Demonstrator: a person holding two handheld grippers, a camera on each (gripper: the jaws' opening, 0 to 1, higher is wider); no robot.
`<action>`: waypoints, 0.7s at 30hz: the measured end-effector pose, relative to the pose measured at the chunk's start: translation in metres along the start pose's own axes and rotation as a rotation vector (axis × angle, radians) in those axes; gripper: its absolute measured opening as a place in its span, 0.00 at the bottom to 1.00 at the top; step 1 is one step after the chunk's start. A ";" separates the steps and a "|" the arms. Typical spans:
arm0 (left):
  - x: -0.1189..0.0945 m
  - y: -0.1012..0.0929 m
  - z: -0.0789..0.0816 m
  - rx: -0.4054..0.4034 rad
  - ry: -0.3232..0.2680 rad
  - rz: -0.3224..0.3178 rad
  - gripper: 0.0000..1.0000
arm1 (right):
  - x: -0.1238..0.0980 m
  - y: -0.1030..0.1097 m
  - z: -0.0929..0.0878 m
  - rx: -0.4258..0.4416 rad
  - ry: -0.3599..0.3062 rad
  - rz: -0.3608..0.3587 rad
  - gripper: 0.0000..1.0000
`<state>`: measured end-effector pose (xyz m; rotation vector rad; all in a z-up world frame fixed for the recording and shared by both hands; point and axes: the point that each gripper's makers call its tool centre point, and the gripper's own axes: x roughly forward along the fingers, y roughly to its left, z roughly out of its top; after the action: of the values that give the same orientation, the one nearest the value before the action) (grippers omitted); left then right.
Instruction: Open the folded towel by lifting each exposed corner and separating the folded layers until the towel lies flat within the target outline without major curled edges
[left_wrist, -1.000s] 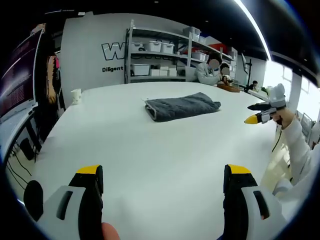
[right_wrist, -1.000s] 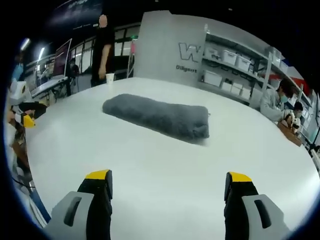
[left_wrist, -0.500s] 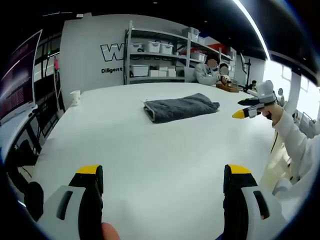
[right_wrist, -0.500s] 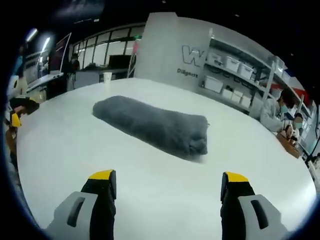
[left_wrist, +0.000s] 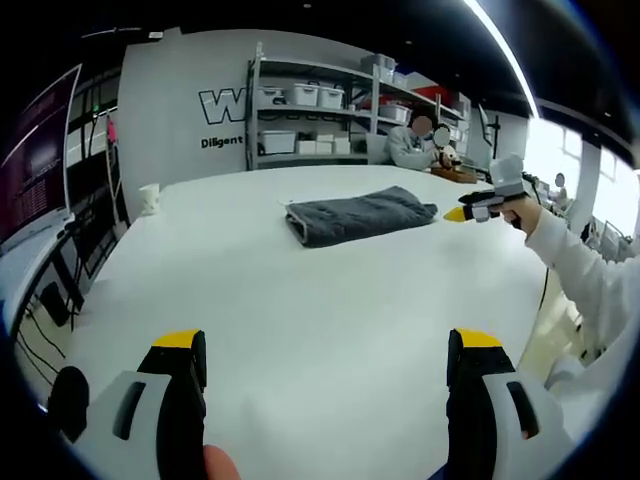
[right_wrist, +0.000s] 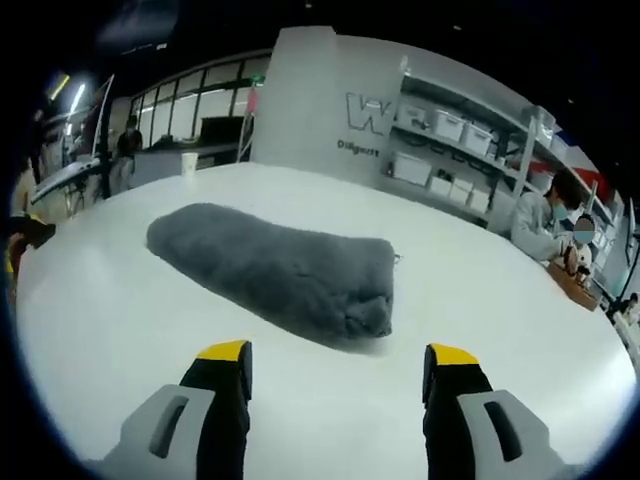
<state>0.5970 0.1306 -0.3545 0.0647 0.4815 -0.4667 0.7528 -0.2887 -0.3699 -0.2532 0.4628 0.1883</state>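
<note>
You had both jaws spread wide and empty, the right gripper (right_wrist: 336, 362) near the folded towel (right_wrist: 270, 272) lying mid-table (left_wrist: 300, 300); it looked soft and limp, best pinched at an exposed corner.

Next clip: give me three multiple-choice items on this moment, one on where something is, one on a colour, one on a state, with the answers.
1. Where does the folded grey fluffy towel lie?
A. on the white table
B. on a shelf
C. on the floor

2. What colour are the tips of the right tool?
A. red
B. yellow
C. blue

3. How does the right tool stand?
A. shut on the towel
B. open, short of the towel
C. shut on a cup

Answers:
1 A, the towel rests on the tabletop in both views.
2 B, both tips are yellow.
3 B, its jaws stand apart with bare table between them and the towel's near end.
</note>
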 end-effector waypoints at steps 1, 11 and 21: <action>0.000 0.000 0.000 -0.001 0.000 0.001 1.00 | 0.002 -0.002 0.000 0.001 0.001 -0.003 0.65; 0.001 -0.001 -0.001 0.003 0.003 -0.003 1.00 | 0.025 -0.011 0.001 0.054 -0.010 -0.011 0.56; -0.001 0.002 -0.002 -0.004 0.002 0.005 1.00 | 0.043 -0.018 -0.002 0.089 -0.012 -0.028 0.42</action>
<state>0.5964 0.1328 -0.3556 0.0624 0.4843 -0.4604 0.7938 -0.3016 -0.3878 -0.1712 0.4541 0.1416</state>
